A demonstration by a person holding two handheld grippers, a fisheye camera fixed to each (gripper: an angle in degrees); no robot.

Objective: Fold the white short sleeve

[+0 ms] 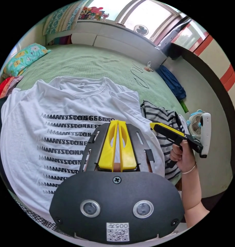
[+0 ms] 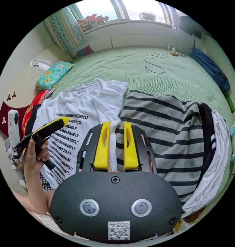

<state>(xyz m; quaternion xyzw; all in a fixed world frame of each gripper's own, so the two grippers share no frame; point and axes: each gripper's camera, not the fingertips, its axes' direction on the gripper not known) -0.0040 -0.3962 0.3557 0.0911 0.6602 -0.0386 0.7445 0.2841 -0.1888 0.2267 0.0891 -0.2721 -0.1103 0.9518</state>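
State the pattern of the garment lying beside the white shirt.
Grey with dark horizontal stripes, clearest in the right gripper view.

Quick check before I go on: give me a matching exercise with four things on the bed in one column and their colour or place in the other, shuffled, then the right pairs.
Things:
1. T-shirt with printed lines
2. Striped top
3. Pillow
4. Charging cable

Descriptions:
A. Floral, at the bed's edge by the wall
B. White, spread flat, front up
C. Grey with dark stripes, beside the T-shirt
D. White, looped on the green bedcover near the window end

Pairs: 1-B, 2-C, 3-A, 4-D
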